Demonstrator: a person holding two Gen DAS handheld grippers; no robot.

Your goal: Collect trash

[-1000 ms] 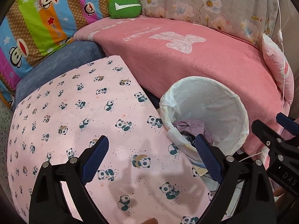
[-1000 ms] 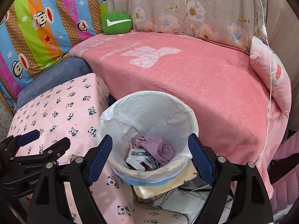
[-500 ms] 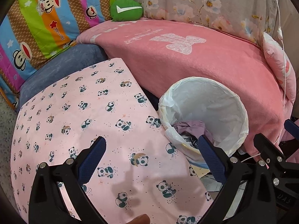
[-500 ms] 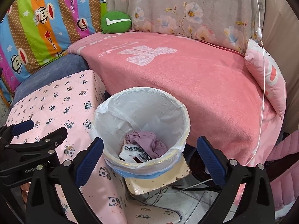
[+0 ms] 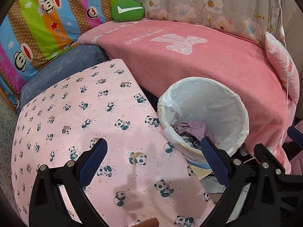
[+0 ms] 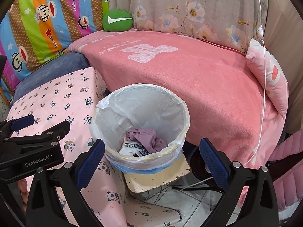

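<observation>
A waste bin (image 6: 142,102) lined with a white bag stands beside the panda-print table (image 6: 56,98), below the sofa's edge. Crumpled purple trash (image 6: 145,138) and a black-and-white patterned scrap (image 6: 132,145) lie in its bottom. My right gripper (image 6: 152,160) hovers just above the bin's near rim, jaws wide open and empty. My left gripper (image 5: 154,158) is open and empty over the panda cloth (image 5: 85,113), with the bin (image 5: 208,102) to its right. Each gripper shows in the other's view: the left gripper (image 6: 45,123) and the right gripper (image 5: 278,141).
A pink blanket (image 6: 189,75) covers the sofa behind the bin. A green cushion (image 6: 117,20), striped monkey-print cushions (image 6: 43,19) and a pink pillow (image 6: 269,75) lie there. A white cord (image 6: 262,75) hangs at the right. The bin rests on a beige block (image 6: 157,177) above floor cables.
My right gripper's jaws have spread wider, and it has drawn back slightly from the bin. The left gripper has hardly moved.
</observation>
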